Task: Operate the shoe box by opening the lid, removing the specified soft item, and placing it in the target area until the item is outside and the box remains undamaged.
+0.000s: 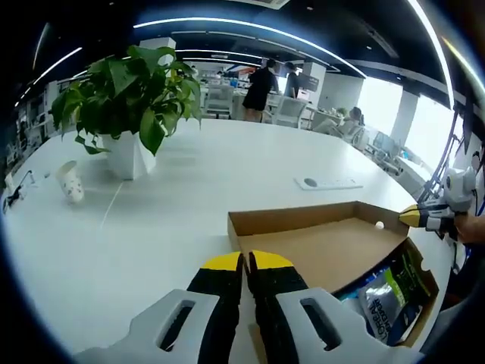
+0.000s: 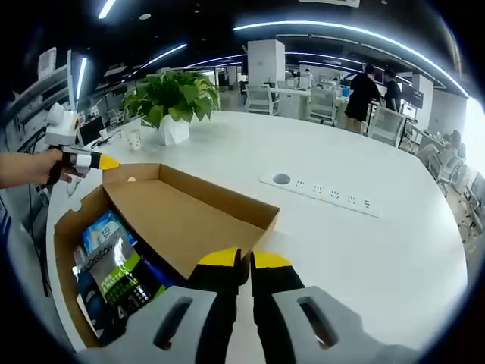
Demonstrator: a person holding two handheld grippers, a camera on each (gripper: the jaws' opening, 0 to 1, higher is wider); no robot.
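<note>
- From what I can see, the opening step looks done: the shoe box (image 2: 114, 250) sits with its lid (image 2: 189, 220) swung back and lying flat beside the open tray, hinged along one long edge.
- The soft item (image 2: 114, 269) is not out yet; it lies inside the box tray, so lifting it and setting it down on the counter (image 2: 341, 250) is what I judge remains.
- I can't make out any marked target area on the counter.
- My left tool (image 1: 247, 263) has its yellow-tipped jaws together with nothing between them, poised at the near edge of the lid.
- My right tool (image 2: 244, 260) is likewise closed and empty, its tips just over the lid's near corner; in the left gripper view it enters from the right, by the lid's far corner.
- The box is plain brown corrugated cardboard, matte, with crisp folded walls; I see no tears or crushed corners.
- The item reads as a glossy plastic pouch, dark with green and blue printing, crinkled and slack, so I expect it to deform under a pinch.
- The counter is smooth, white and broad with a rounded edge.
- Well apart from the box stand a leafy potted plant (image 1: 132, 102) in a faceted white pot and a flat white power strip (image 2: 322, 191).
</note>
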